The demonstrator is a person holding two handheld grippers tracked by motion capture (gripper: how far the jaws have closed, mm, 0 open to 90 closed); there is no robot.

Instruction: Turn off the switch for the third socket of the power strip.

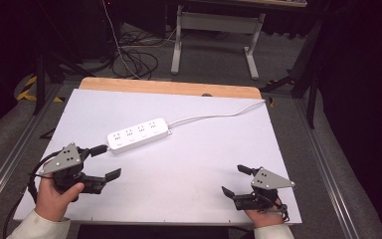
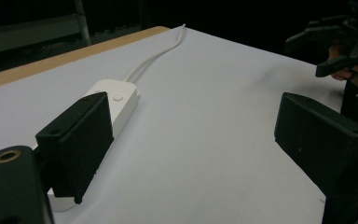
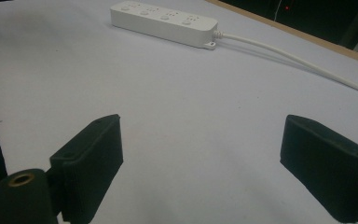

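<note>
Left jaws: the left gripper (image 1: 104, 162) stands wide apart with nothing between the pads; one jaw tip sits just beside the near end of the power strip (image 1: 138, 134), the other lies out over bare table (image 1: 194, 169).
Right jaws: the right gripper (image 1: 236, 180) is spread wide too, gripping nothing, well apart from the strip at the near right corner.
Strip's place: flat on the white table, left of centre, sockets facing up.
Long axis: runs slantwise across the table, from the near-left end by the left gripper up to the far-right end.
Pointing: the cable (image 1: 219, 115) leaves the far-right end and trails off toward the table's far right edge, so the cable end points away from the left hand.
Handling, judged: a rigid plastic bar, light, smooth and likely slippery on its rounded sides; not fragile.
Cable drag: the stiff cable may tug or swing the strip when it is lifted.
Where to hold: across the narrow width near the free end or middle, pads on the two long sides.
</note>
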